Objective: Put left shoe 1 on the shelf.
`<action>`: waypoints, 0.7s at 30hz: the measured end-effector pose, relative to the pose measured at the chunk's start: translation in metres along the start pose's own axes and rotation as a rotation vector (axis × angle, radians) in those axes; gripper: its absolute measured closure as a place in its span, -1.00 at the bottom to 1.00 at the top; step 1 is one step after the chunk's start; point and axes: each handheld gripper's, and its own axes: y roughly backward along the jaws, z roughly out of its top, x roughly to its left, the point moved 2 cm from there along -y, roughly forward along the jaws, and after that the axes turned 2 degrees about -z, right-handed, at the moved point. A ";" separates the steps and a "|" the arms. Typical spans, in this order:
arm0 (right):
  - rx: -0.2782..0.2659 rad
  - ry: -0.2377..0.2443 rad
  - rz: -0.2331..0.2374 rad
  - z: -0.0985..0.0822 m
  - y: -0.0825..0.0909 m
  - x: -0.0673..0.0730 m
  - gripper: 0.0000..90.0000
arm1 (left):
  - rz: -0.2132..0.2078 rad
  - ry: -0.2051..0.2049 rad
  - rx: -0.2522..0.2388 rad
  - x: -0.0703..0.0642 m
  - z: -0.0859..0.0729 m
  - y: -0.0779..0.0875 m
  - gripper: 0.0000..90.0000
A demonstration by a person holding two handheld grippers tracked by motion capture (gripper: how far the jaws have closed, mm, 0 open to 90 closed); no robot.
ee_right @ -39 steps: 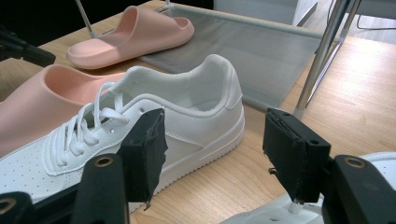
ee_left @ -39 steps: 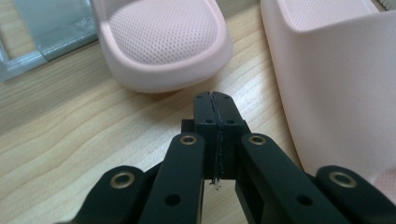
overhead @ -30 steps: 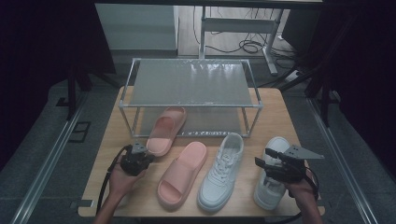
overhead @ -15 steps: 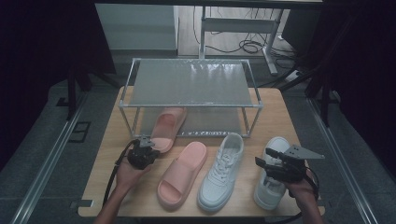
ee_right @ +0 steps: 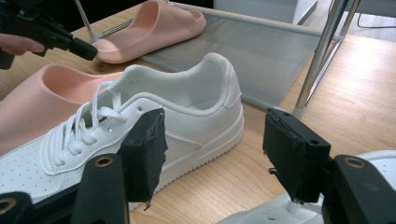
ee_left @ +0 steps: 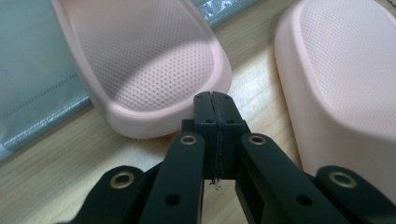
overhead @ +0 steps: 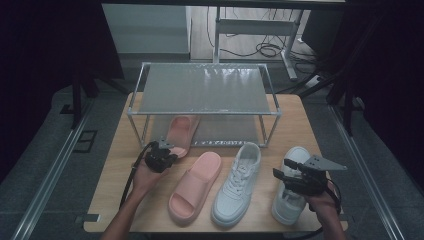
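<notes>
Two pink slippers and two white sneakers lie on the wooden table (overhead: 115, 165). One slipper (overhead: 181, 131) (ee_left: 154, 60) rests with its front end on the rack's lower shelf. My left gripper (overhead: 169, 151) (ee_left: 215, 105) is shut and empty, its tips right at this slipper's near end. The second slipper (overhead: 195, 185) (ee_left: 345, 70) lies just to its right. My right gripper (overhead: 280, 175) (ee_right: 215, 144) hovers open over the right sneaker (overhead: 298, 155) (ee_right: 373, 158), with nothing between its pads. The left sneaker (overhead: 237, 182) (ee_right: 187, 107) lies beyond its jaws.
A two-tier metal shoe rack (overhead: 205, 90) stands at the back of the table, with a grey lower shelf (ee_left: 32, 79) (ee_right: 261, 51). A rack leg (ee_right: 317, 56) rises by the right sneaker. The left gripper (ee_right: 86, 49) is seen far off in the right gripper view.
My left gripper has moved forward and to the right, up to the near end of the slipper at the rack. The right gripper has stayed in place.
</notes>
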 end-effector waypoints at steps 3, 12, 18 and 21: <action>-0.002 0.002 -0.001 0.000 0.000 0.000 -0.12 | 0.003 0.001 0.005 0.000 0.005 -0.005 0.99; -0.002 0.001 0.000 0.000 0.000 -0.001 -0.12 | 0.014 -0.007 0.007 0.003 0.020 -0.019 0.99; -0.002 0.000 0.000 0.000 0.000 -0.001 -0.12 | 0.024 0.014 -0.007 0.007 0.026 -0.026 0.99; 0.000 0.001 0.000 0.000 0.001 -0.001 -0.12 | 0.030 0.024 -0.019 0.007 0.027 -0.029 0.99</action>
